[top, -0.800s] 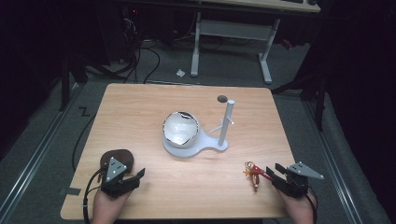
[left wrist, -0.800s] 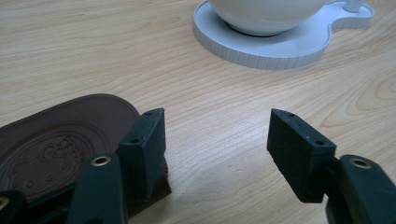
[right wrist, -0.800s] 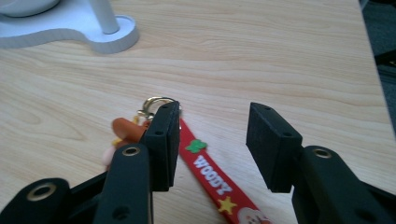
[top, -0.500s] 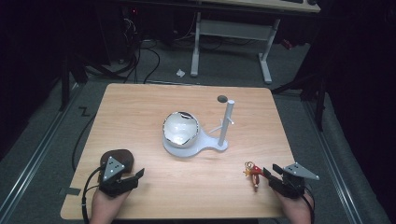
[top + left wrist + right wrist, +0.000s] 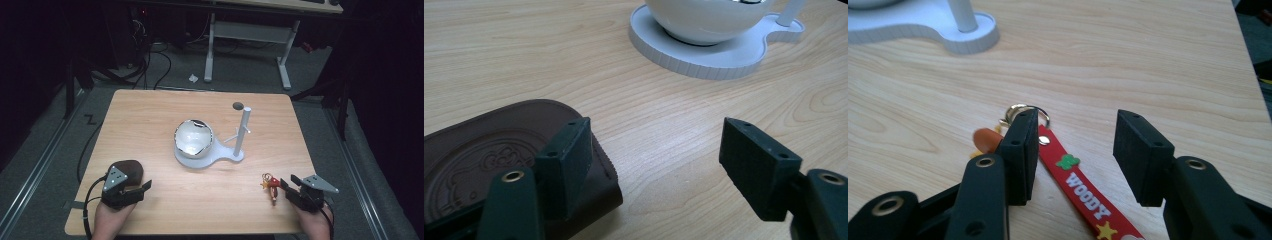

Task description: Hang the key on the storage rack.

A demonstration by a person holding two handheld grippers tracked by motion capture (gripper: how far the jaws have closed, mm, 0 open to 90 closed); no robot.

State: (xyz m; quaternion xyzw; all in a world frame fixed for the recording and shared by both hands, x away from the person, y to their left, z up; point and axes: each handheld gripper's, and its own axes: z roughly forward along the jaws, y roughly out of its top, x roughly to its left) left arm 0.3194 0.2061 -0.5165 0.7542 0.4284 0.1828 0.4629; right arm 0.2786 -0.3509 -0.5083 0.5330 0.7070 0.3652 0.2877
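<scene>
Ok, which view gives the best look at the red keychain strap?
The right gripper view: the red keychain strap lies between the open right gripper, its WOODY lettering and ring readable. The high view shows it small, beside that gripper.

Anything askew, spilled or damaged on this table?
Nothing stands out. The white bowl sits upright on its stand, whose post stands straight. The red keychain strap lies flat between the right gripper's open jaws, and the brown leather pouch lies flat by the left gripper.
</scene>
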